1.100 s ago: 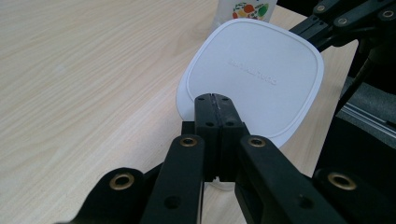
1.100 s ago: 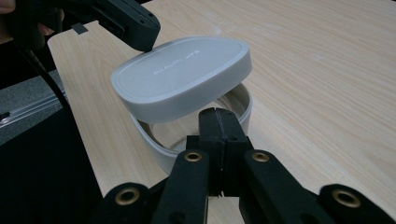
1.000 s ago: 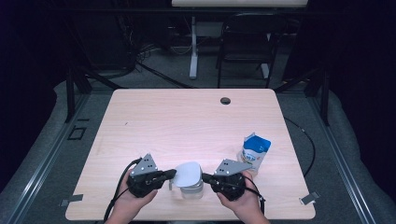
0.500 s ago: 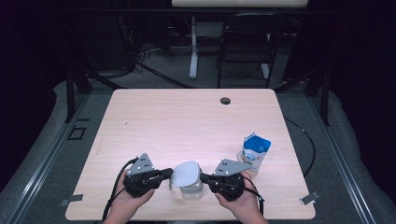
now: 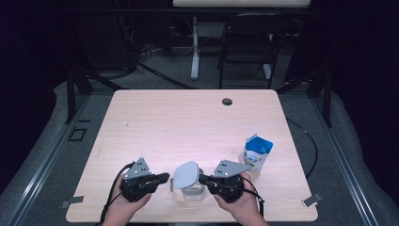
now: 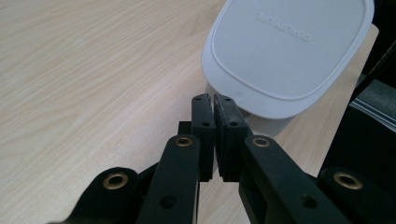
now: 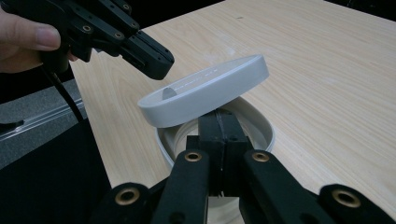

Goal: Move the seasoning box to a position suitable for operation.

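Near the table's [image 5: 141, 117] front edge, the left gripper [image 6: 215, 100] is clenched on nothing, its tips just under the lid's [image 5: 187, 174] rim. The white lid looks light, stiff and slick, best taken at its rim; it sits tilted on the clear container [image 7: 254, 122]. The right gripper [image 7: 219, 122], level and clenched, seems to pinch the container's near wall.

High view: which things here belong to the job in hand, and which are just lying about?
In the job: white lid, tilted up off the clear container; left gripper; right gripper.
Lying about: blue-and-white pouch standing on the table.
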### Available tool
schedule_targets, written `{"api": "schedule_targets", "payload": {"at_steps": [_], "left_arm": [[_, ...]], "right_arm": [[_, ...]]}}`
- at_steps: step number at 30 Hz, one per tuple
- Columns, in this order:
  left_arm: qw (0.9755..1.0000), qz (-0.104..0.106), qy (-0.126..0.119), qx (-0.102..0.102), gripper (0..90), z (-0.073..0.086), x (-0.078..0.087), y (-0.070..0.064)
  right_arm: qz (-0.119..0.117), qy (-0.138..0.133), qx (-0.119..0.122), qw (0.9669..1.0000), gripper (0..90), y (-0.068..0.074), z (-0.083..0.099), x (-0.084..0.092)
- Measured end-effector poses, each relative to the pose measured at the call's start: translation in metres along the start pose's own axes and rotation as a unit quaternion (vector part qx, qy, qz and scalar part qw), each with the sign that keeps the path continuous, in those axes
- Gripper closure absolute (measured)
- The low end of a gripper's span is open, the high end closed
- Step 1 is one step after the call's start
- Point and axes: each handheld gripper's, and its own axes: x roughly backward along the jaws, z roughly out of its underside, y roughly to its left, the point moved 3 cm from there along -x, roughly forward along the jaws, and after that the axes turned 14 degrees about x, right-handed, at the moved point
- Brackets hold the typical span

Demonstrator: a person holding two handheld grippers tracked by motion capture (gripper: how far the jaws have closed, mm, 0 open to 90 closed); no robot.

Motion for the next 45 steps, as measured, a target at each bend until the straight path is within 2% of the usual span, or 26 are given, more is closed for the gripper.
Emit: {"api": "schedule_targets", "payload": {"at_steps": [6,8,13,18,27,32,37,41,45], "left_arm": [[0.9999,0.009,0.013,-0.003,86.5,0.006,-0.001,0.003],[0.9997,0.018,0.017,-0.002,83.9,0.008,-0.002,0.002],[0.9995,0.020,0.025,-0.005,80.8,0.011,-0.004,0.002],[0.9988,0.030,0.036,-0.017,80.2,0.013,-0.005,-0.002],[0.9983,0.016,0.049,-0.028,82.1,0.017,-0.012,-0.004],[0.9985,0.002,0.047,-0.027,84.3,0.017,-0.012,-0.003],[0.9988,0.003,0.045,-0.019,85.0,0.016,-0.012,-0.001],[0.9990,0.018,0.038,-0.016,81.9,0.014,-0.007,0.000],[0.9995,0.009,0.027,-0.011,80.9,0.009,0.001,0.003]], "right_arm": [[-0.003,-0.001,0.004,1.0000,90.0,0.002,-0.003,-0.001],[-0.004,-0.003,0.004,1.0000,90.0,0.002,-0.004,-0.001],[-0.004,-0.003,0.006,1.0000,90.0,0.002,-0.006,-0.001],[-0.006,-0.007,0.004,0.9999,90.0,0.002,-0.006,-0.002],[-0.008,-0.009,0.005,0.9999,90.0,0.003,-0.008,-0.003],[-0.007,-0.013,0.004,0.9999,90.0,0.004,-0.010,-0.003],[-0.008,-0.012,0.007,0.9999,90.0,0.004,-0.012,-0.004],[-0.011,-0.011,0.008,0.9999,90.0,0.005,-0.015,-0.005],[-0.014,-0.012,0.007,0.9998,90.0,0.006,-0.020,-0.006]]}}
